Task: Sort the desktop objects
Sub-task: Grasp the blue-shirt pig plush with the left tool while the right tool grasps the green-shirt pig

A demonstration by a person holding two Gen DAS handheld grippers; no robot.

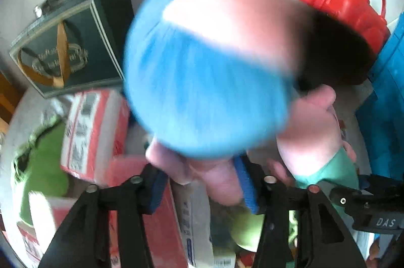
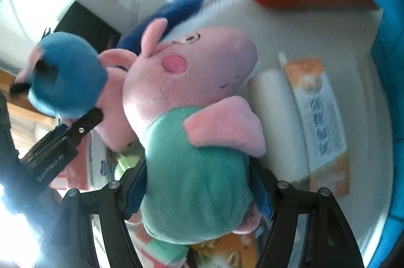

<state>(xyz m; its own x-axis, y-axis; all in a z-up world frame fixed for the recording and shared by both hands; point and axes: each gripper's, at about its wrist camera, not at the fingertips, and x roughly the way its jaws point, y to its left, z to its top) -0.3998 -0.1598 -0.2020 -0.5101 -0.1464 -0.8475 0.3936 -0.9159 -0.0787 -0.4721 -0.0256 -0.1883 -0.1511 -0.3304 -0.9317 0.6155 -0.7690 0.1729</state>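
A blue plush toy (image 1: pixel 202 91) with pink, white and black patches fills the left wrist view, blurred. My left gripper (image 1: pixel 202 184) is shut on its pink lower part, blue pads pressing both sides. A pink pig plush in a green shirt (image 2: pixel 197 91) hangs in my right gripper (image 2: pixel 199 192), which is shut on its green body. The two toys are close together. The blue plush toy (image 2: pixel 68 76) shows at the left of the right wrist view, and the pig's green shirt (image 1: pixel 328 167) at the right of the left wrist view.
Below lie red-and-white packages (image 1: pixel 93 131) and a green soft thing (image 1: pixel 43 167). A dark green gift box (image 1: pixel 68 45) and a red handbag (image 1: pixel 348 7) stand by the wall. A blue bin wall (image 2: pixel 388 66) curves round an orange carton (image 2: pixel 318 111) and a white roll (image 2: pixel 277 121).
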